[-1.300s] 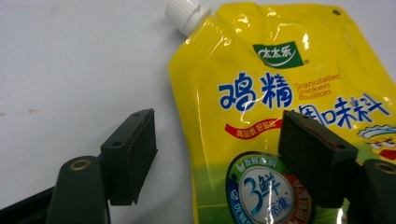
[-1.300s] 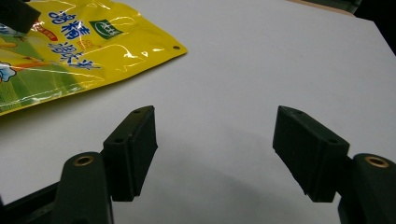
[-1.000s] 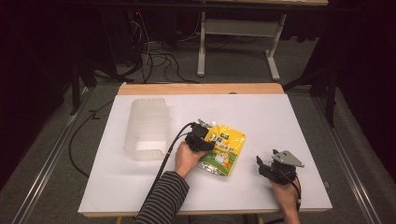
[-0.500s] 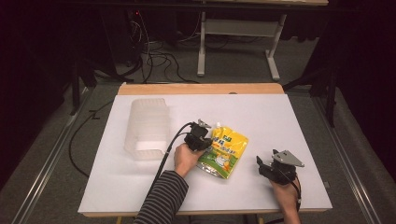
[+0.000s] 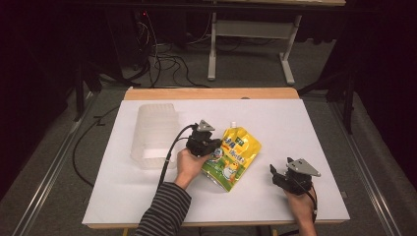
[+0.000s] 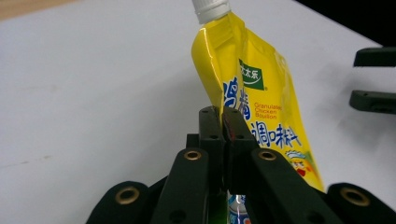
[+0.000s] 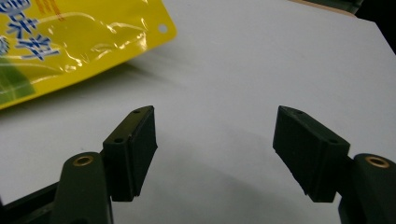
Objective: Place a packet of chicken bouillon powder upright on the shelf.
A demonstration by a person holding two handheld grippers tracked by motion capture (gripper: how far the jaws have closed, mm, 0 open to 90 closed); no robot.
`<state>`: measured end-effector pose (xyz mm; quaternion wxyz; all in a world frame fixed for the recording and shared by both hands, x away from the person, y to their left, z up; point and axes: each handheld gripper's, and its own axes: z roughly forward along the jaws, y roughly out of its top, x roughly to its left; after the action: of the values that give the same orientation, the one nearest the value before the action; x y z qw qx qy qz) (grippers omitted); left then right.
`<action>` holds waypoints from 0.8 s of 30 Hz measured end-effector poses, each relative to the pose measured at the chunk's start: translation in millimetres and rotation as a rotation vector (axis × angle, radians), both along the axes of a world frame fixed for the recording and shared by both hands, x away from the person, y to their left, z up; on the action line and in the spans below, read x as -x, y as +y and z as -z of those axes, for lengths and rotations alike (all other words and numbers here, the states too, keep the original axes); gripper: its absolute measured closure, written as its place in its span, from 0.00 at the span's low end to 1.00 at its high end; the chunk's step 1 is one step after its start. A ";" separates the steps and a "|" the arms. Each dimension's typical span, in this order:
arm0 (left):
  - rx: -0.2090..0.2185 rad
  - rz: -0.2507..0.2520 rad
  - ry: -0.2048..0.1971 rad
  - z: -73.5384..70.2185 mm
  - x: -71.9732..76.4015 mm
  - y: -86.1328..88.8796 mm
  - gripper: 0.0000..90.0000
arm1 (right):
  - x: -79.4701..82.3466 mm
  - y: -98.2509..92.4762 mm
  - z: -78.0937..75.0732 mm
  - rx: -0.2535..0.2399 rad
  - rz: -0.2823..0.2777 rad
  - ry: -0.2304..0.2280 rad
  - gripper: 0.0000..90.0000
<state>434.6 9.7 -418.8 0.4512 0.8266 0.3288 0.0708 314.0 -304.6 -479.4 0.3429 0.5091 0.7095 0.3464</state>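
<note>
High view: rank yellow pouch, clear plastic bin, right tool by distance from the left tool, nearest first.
1. yellow pouch: pinched in the left tool, on its right.
2. clear plastic bin: just left of it.
3. right tool: farthest, toward the table's near right corner.

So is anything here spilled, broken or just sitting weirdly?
Nothing spilled or torn that I can see. The yellow pouch is tilted, one edge pinched in the left hand-held gripper, its white cap on. The clear plastic bin lies on its side. The right hand-held gripper is open, holding nothing.
</note>
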 end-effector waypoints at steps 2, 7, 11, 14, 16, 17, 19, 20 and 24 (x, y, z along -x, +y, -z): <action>0.026 0.005 -0.017 -10.6 5.4 8.4 0.98 | 0.1 0.0 0.1 -0.001 0.002 -0.004 0.34; 0.050 0.014 -0.060 -24.5 16.4 16.8 0.98 | 0.1 0.1 0.1 -0.002 0.002 -0.004 0.34; 0.063 0.034 -0.088 -32.7 24.2 23.2 0.99 | 0.1 0.3 0.1 0.000 0.001 -0.003 0.34; 0.064 0.041 -0.110 -37.8 29.1 27.7 0.99 | -0.6 -0.2 0.1 0.009 -0.004 -0.001 0.34; 0.069 0.040 -0.117 -39.4 30.6 29.7 0.99 | -0.6 0.3 0.2 0.007 -0.004 -0.002 0.34; 0.079 0.042 -0.121 -41.3 31.9 32.7 0.99 | -0.4 0.5 0.1 0.011 -0.002 0.000 0.34; 0.115 0.049 -0.111 -44.1 32.4 39.4 0.99 | -0.5 0.4 0.0 0.011 -0.001 0.002 0.34; 0.129 0.051 -0.111 -45.2 32.6 42.7 0.99 | -0.5 0.4 0.0 0.011 -0.001 0.002 0.34; 0.151 0.044 -0.113 -48.8 33.7 49.7 0.99 | -0.9 0.9 0.2 0.010 -0.001 0.005 0.34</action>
<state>400.8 59.4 -370.0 0.5317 0.7918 0.2891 0.0825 314.8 -303.7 -479.6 0.3432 0.5078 0.7123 0.3419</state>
